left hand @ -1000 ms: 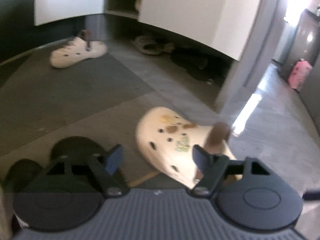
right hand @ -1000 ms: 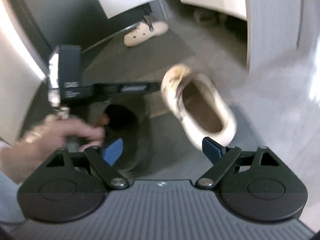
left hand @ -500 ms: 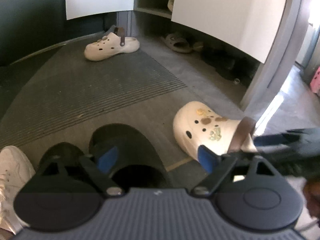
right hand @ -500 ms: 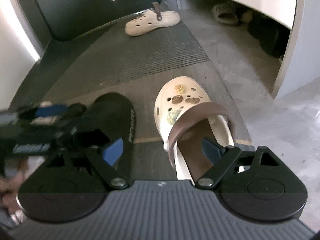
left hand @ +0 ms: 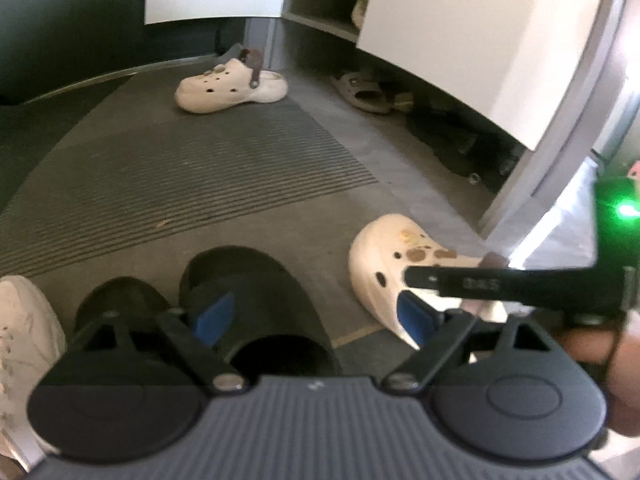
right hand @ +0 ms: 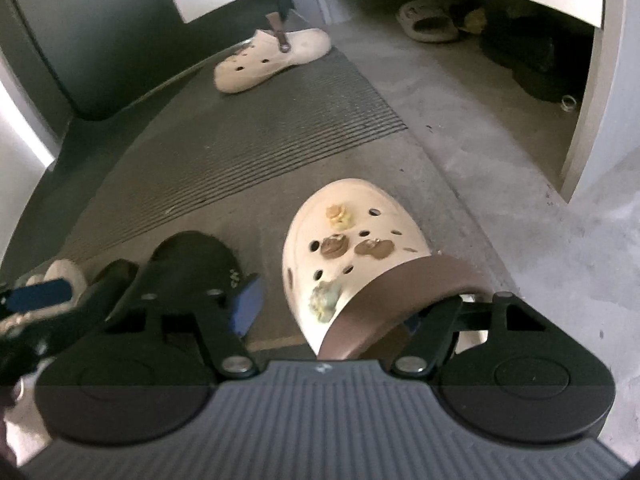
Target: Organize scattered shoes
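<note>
A cream clog (right hand: 344, 248) with charms and a brown heel strap (right hand: 404, 288) lies on the floor; it also shows in the left wrist view (left hand: 384, 264). My right gripper (right hand: 332, 312) is open, its fingers on either side of the clog's heel. A black slipper (left hand: 256, 304) lies just before my open left gripper (left hand: 312, 316); a second black slipper (left hand: 120, 300) is beside it. The matching cream clog (left hand: 230, 88) lies far back on the mat, also in the right wrist view (right hand: 272, 60).
A ribbed grey mat (left hand: 180, 176) covers the floor. A white cabinet (left hand: 460, 32) with open doors stands behind, with beige sandals (left hand: 362, 90) and dark shoes (left hand: 460, 140) beneath it. A white sneaker (left hand: 24, 320) lies at the left edge.
Both grippers have moved closer and lower. The right gripper now straddles the near clog's heel; the left has come over the black slipper.
</note>
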`<state>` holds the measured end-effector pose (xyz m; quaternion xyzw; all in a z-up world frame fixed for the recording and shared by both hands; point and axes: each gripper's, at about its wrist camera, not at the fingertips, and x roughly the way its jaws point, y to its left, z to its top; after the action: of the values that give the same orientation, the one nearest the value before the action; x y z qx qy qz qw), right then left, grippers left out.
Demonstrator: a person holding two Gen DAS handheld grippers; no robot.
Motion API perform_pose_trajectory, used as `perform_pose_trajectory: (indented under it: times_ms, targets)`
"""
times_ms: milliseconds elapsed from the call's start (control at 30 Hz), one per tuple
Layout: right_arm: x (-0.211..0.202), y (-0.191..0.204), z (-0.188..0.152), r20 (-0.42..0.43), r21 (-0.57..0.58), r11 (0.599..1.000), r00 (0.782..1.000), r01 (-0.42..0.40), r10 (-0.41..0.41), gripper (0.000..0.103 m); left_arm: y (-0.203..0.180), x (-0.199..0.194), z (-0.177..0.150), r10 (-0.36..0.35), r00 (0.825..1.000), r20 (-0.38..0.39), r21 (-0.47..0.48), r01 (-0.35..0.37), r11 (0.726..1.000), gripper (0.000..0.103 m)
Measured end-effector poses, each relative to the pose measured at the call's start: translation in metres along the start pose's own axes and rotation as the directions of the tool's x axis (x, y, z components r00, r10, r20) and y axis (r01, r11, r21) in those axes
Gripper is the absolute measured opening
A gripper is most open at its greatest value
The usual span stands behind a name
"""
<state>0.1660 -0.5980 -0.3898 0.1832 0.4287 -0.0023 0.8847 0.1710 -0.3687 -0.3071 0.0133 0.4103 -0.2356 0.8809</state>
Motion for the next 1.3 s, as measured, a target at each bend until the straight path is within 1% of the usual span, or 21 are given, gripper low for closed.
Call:
perform_pose_trajectory:
  times_ms: [33, 100, 133, 167, 267, 333, 367, 400, 467, 533, 633, 767, 800, 967, 1100, 1133, 1167, 1200, 1233, 1267, 1300]
  targets:
    - [0.002, 0.0, 0.0, -0.001, 0.003, 1.0, 1.0, 0.007, -0.007, 0.066, 0.0, -0.001, 0.0, -0.007, 1.0, 0.004, 0.0, 0.007, 1.0, 0.09]
    - [0.006, -0.005, 0.002, -0.007, 0.027, 0.999, 1.0, 0.027, -0.027, 0.054, 0.002, -0.002, 0.001, -0.01, 1.0, 0.007, -0.006, 0.01, 1.0, 0.09]
    - [0.008, -0.008, 0.002, -0.008, 0.055, 0.998, 1.0, 0.03, -0.029, 0.044, 0.004, -0.003, 0.001, -0.009, 1.0, 0.008, -0.012, 0.009, 1.0, 0.09]
    - [0.009, -0.013, 0.003, -0.007, 0.088, 0.996, 1.0, 0.026, -0.026, 0.042, 0.007, -0.003, 0.002, -0.005, 1.0, 0.007, -0.025, 0.005, 1.0, 0.09]
    - [0.009, -0.017, 0.004, -0.01, 0.144, 0.989, 1.0, 0.012, -0.011, 0.038, 0.014, -0.003, 0.003, 0.004, 1.0, 0.002, -0.064, -0.003, 0.998, 0.09]
    - [0.008, -0.014, 0.003, -0.011, 0.14, 0.99, 1.0, 0.013, -0.012, 0.037, 0.018, -0.003, 0.004, 0.011, 1.0, 0.006, -0.08, -0.011, 0.997, 0.09]
    - [0.007, -0.013, 0.003, -0.009, 0.139, 0.99, 1.0, 0.012, -0.011, 0.034, 0.02, -0.004, 0.004, 0.014, 1.0, 0.009, -0.089, -0.013, 0.996, 0.09]
    - [0.005, -0.007, 0.002, -0.003, 0.126, 0.992, 1.0, -0.002, 0.002, 0.033, 0.021, -0.004, 0.005, 0.01, 1.0, 0.009, -0.096, -0.009, 0.995, 0.09]
    - [0.001, 0.002, 0.001, 0.001, 0.102, 0.994, 1.0, -0.023, 0.023, 0.026, 0.022, -0.005, 0.007, -0.006, 1.0, 0.003, -0.111, 0.007, 0.994, 0.09]
    - [0.0, 0.011, 0.0, -0.007, 0.096, 0.995, 1.0, -0.027, 0.027, 0.023, 0.023, -0.006, 0.009, -0.013, 1.0, 0.007, -0.118, 0.014, 0.993, 0.09]
    - [0.0, 0.022, -0.002, -0.019, 0.093, 0.995, 0.999, -0.028, 0.029, 0.022, 0.022, -0.009, 0.012, -0.017, 1.0, 0.018, -0.124, 0.019, 0.992, 0.09]
    - [0.003, 0.03, -0.01, -0.047, 0.131, 0.988, 0.995, -0.08, 0.087, 0.022, 0.022, -0.013, 0.016, -0.023, 0.999, 0.033, -0.132, 0.027, 0.991, 0.09]
    - [0.003, 0.033, -0.012, -0.052, 0.131, 0.988, 0.995, -0.081, 0.088, 0.022, 0.022, -0.014, 0.017, -0.023, 0.999, 0.035, -0.133, 0.027, 0.991, 0.09]
    - [0.004, 0.037, -0.012, -0.067, 0.106, 0.991, 0.994, -0.077, 0.084, 0.024, 0.02, -0.01, 0.015, -0.017, 1.0, 0.018, -0.136, 0.02, 0.99, 0.09]
    - [0.0, 0.034, -0.009, -0.076, 0.126, 0.99, 0.994, -0.069, 0.079, 0.026, 0.017, -0.006, 0.019, -0.025, 1.0, -0.003, -0.104, 0.025, 0.994, 0.09]
    - [-0.002, 0.033, -0.009, -0.082, 0.137, 0.988, 0.993, -0.07, 0.081, 0.031, 0.018, -0.005, 0.02, -0.024, 1.0, -0.009, -0.103, 0.023, 0.994, 0.09]
    - [-0.007, 0.031, -0.008, -0.082, 0.151, 0.986, 0.994, -0.066, 0.079, 0.041, 0.019, -0.005, 0.021, -0.024, 1.0, -0.01, -0.104, 0.023, 0.994, 0.09]
    - [-0.014, 0.031, -0.008, -0.075, 0.157, 0.986, 0.995, -0.056, 0.068, 0.049, 0.019, -0.006, 0.022, -0.024, 1.0, -0.005, -0.096, 0.023, 0.995, 0.09]
    - [-0.021, 0.031, -0.008, -0.066, 0.159, 0.986, 0.996, -0.045, 0.056, 0.067, 0.019, -0.007, 0.023, -0.021, 1.0, 0.006, -0.076, 0.021, 0.997, 0.091]
    - [-0.031, 0.03, -0.009, -0.056, 0.158, 0.986, 0.997, -0.051, 0.06, 0.074, 0.018, -0.008, 0.024, -0.018, 1.0, 0.018, -0.056, 0.019, 0.998, 0.093]
    - [-0.039, 0.029, -0.01, -0.05, 0.156, 0.986, 0.996, -0.065, 0.074, 0.074, 0.018, -0.008, 0.025, -0.016, 0.999, 0.029, -0.036, 0.017, 0.999, 0.093]
